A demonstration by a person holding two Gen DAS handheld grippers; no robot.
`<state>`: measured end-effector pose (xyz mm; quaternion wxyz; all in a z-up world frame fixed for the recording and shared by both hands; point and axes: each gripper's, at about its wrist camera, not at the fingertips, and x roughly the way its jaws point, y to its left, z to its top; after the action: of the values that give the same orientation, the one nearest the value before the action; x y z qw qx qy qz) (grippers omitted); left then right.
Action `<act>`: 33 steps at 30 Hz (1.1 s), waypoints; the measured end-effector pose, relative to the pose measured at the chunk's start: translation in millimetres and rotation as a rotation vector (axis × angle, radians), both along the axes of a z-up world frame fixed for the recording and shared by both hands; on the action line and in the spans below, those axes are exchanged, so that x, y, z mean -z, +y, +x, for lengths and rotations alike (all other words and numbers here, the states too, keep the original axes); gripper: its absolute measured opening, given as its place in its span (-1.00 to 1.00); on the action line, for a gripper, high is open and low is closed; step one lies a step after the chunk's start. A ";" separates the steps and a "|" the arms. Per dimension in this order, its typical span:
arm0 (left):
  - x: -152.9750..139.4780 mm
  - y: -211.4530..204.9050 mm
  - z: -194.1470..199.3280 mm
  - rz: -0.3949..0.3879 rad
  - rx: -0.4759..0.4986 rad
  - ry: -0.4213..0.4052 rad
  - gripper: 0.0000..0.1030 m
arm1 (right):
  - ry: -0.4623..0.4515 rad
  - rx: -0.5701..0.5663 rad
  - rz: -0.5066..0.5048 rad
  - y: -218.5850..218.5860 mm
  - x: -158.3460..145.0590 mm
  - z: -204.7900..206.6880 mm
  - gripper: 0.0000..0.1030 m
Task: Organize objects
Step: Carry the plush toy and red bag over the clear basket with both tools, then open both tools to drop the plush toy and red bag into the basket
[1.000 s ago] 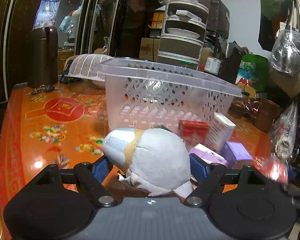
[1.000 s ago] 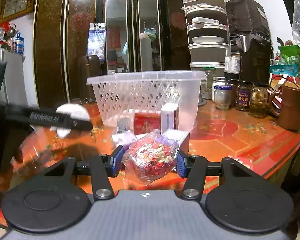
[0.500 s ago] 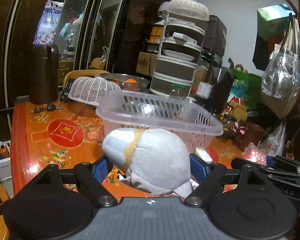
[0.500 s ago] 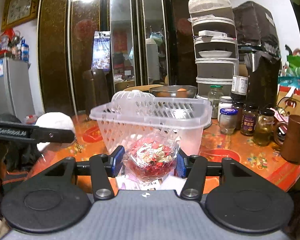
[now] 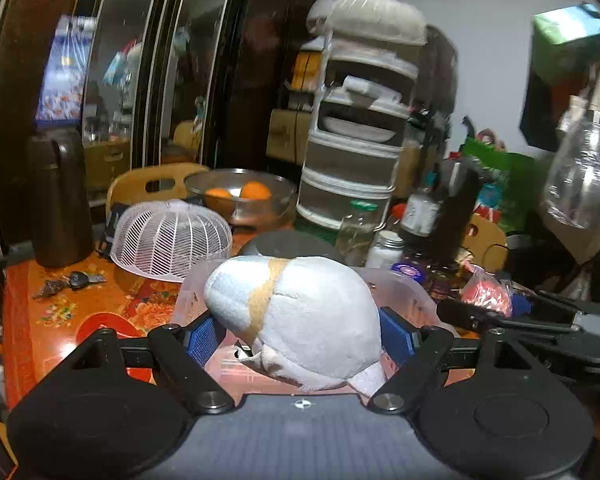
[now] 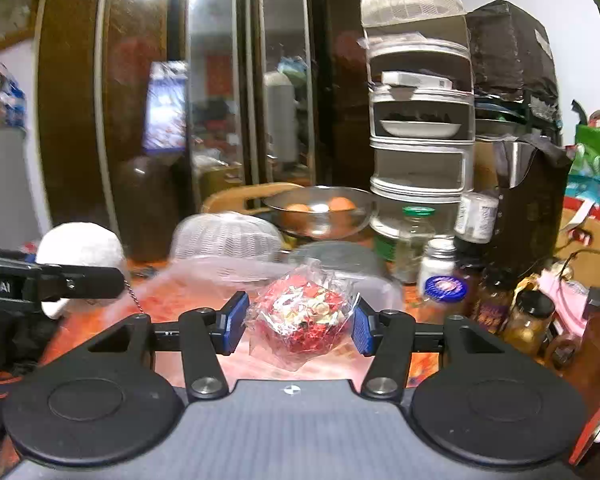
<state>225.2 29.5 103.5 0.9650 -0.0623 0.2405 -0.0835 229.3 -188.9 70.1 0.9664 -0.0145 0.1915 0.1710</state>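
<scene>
Plush toy [image 5: 300,316]: white, tan band, gripped by left tongs [image 5: 300,334] | right tongs [image 6: 296,322] clamp red-filled clear bag [image 6: 302,316]

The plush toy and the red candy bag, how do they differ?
The plush toy is soft, white and opaque with a tan band; the candy bag is crinkly clear plastic filled with red.
The plush toy looks bulkier than the candy bag.
Both are gripped above the clear basket.

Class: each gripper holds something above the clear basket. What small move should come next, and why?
Probably lower both a little into the clear basket, then release. The left gripper is clamped on the plush toy and the right gripper on the red candy bag, both over the basket's rim.
</scene>
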 end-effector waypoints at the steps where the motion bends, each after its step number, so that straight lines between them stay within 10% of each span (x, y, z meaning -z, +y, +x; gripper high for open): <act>1: 1.2 -0.1 9.0 0.000 -0.002 0.018 0.63 | 0.019 0.006 -0.013 2.2 2.3 10.6 0.08; 27: 56.4 -5.1 99.5 0.036 -0.052 0.204 0.67 | 0.183 -0.035 -0.108 27.1 38.3 79.7 0.09; 33: 60.1 -6.1 98.3 0.040 -0.048 0.205 0.82 | 0.178 -0.021 -0.109 25.5 38.9 75.7 0.59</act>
<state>323.5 23.5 43.4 0.9381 -0.0568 0.3382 -0.0486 304.9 -163.4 31.2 0.9415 -0.0540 0.2853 0.1712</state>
